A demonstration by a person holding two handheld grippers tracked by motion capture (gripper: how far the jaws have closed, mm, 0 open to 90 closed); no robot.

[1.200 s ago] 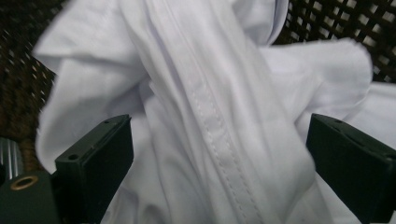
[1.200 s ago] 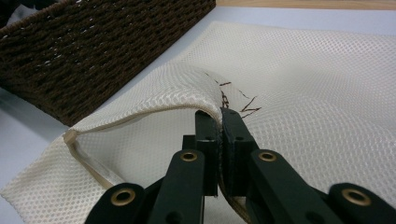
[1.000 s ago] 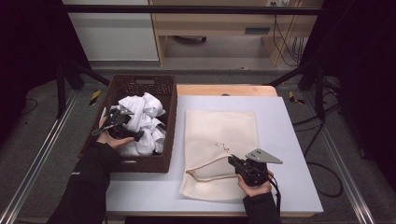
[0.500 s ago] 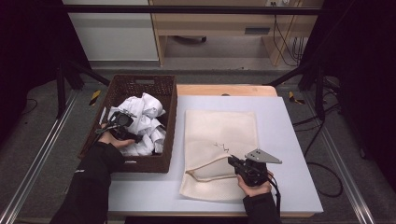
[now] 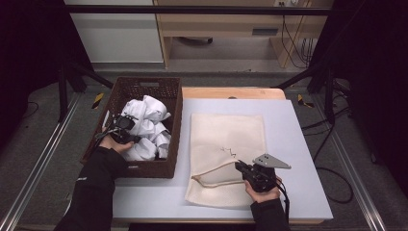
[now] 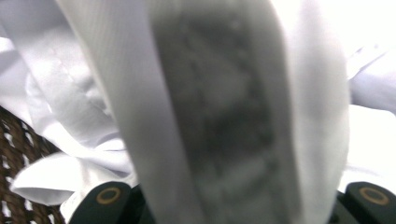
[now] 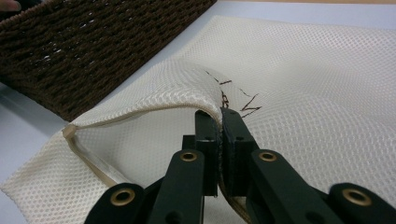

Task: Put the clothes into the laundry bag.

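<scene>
both fingers pinched: right gripper on mesh bag.

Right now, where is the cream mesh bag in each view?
High view: the mesh bag lies flat on the table, right of the wicker basket, its near edge lifted by the right claw.
Right gripper view: the bag spreads ahead, its edge pinched between the jaws.
Left gripper view: not in it; white cloth is in front.
Shared landmark: the basket.
</scene>
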